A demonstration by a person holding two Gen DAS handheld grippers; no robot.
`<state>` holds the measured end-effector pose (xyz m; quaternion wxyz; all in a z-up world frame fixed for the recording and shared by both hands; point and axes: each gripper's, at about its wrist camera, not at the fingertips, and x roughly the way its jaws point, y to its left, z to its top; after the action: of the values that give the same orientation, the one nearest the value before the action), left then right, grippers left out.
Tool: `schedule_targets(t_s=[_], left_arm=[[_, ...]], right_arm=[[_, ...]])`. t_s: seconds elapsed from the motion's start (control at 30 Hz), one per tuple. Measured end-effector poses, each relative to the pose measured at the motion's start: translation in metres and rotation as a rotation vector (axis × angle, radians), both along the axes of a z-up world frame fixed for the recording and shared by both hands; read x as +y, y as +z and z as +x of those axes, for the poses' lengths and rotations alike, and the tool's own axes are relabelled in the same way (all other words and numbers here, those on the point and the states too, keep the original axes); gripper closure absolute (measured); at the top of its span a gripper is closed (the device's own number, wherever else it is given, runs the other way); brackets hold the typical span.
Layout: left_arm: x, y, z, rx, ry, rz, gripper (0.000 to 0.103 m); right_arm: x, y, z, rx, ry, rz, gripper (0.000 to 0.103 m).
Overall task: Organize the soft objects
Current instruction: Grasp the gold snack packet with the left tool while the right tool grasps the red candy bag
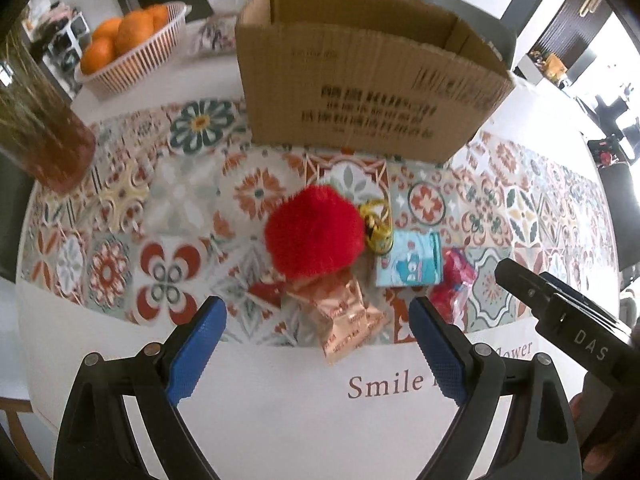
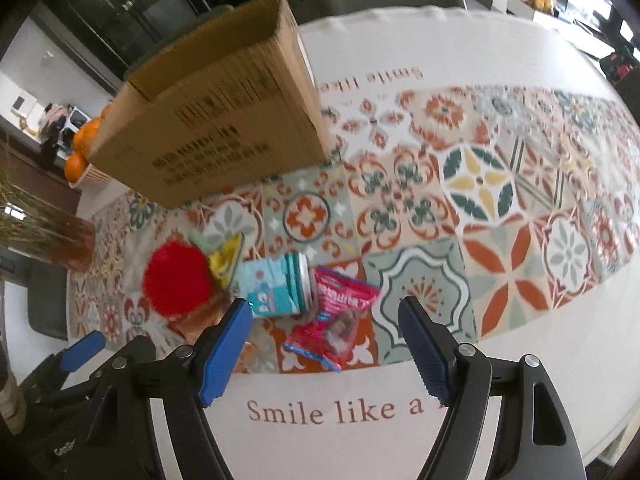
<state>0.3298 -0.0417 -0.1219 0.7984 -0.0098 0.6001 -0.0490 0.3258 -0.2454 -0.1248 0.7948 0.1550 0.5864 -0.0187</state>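
Both jaws stand wide apart and empty: the left hand-held gripper (image 1: 318,344) hovers over a crinkly rose-gold foil packet (image 1: 344,320), the right hand-held gripper (image 2: 324,344) over a glossy red wrapper (image 2: 340,320) — likely lined up for first picks. Just beyond lie a fluffy red pom-pom (image 1: 314,232) and a teal tissue pack (image 1: 410,260), clustered on the patterned tabletop (image 1: 180,216). Behind them an open corrugated cardboard box (image 1: 360,92) waits — probably the destination.

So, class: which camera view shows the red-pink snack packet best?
The right wrist view: the red-pink snack packet lies whole between the open fingers, its print visible. The left wrist view shows only part of it, hidden behind the left gripper's blue finger.
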Motion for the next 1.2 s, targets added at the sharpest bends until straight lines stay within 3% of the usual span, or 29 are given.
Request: schedule_targets(t_s=[0.4,0.6,1.2], left_arm=[[-0.001,-0.052,0.004,0.139,0.067,-0.058,0.012],[-0.002,-0.068,0.008,0.182,0.094,-0.078,0.018],[-0.005,-0.106,0.023,0.261,0.152,-0.107,0.036]], right_arm=[[-0.007,-0.052,0.000,0.125,-0.038,0.062,0.028],[-0.009,-0.068,0.002,0.161,-0.052,0.087,0.034],[0.004,-0.083,0.022,0.180,-0.037,0.097,0.041]])
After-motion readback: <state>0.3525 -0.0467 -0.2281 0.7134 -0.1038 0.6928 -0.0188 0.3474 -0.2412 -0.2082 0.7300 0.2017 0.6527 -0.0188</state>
